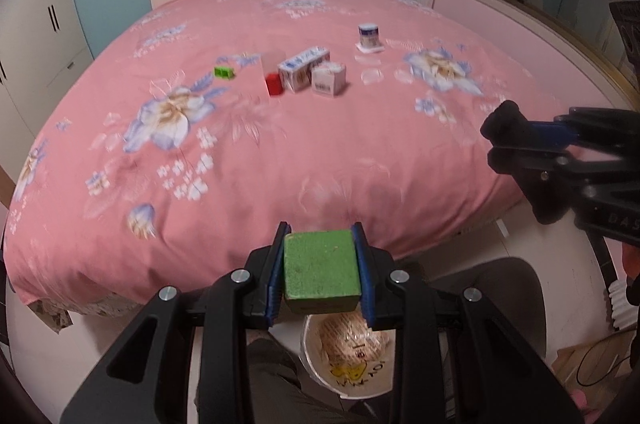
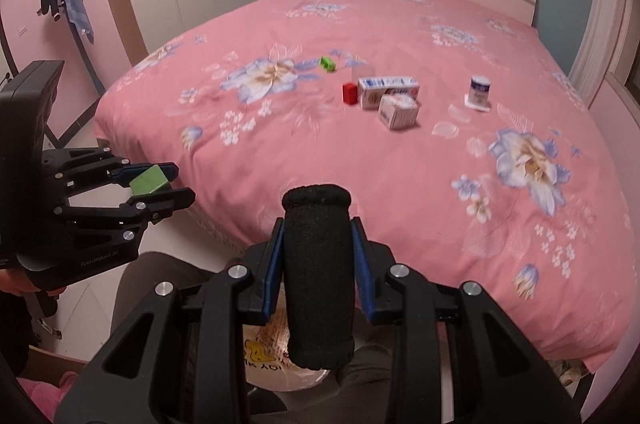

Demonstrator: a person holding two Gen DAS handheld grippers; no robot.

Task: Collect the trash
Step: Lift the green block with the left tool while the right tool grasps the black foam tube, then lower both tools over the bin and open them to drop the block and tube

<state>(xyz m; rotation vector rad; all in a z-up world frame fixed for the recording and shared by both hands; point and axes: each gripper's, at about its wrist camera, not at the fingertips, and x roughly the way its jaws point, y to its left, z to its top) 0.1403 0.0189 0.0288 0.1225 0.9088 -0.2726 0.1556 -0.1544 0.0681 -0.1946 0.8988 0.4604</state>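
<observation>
Your left gripper (image 1: 320,272) is clamped on a green block (image 1: 320,270), held above a white bucket (image 1: 348,360) on the floor at the foot of the bed (image 1: 280,144). Your right gripper (image 2: 318,264) pinches a black foam cylinder (image 2: 318,272) upright over the same bucket. Still on the bedspread: a small green block (image 1: 224,71), a red block (image 1: 274,83), two white cartons (image 1: 312,70) and a white jar (image 1: 369,34).
</observation>
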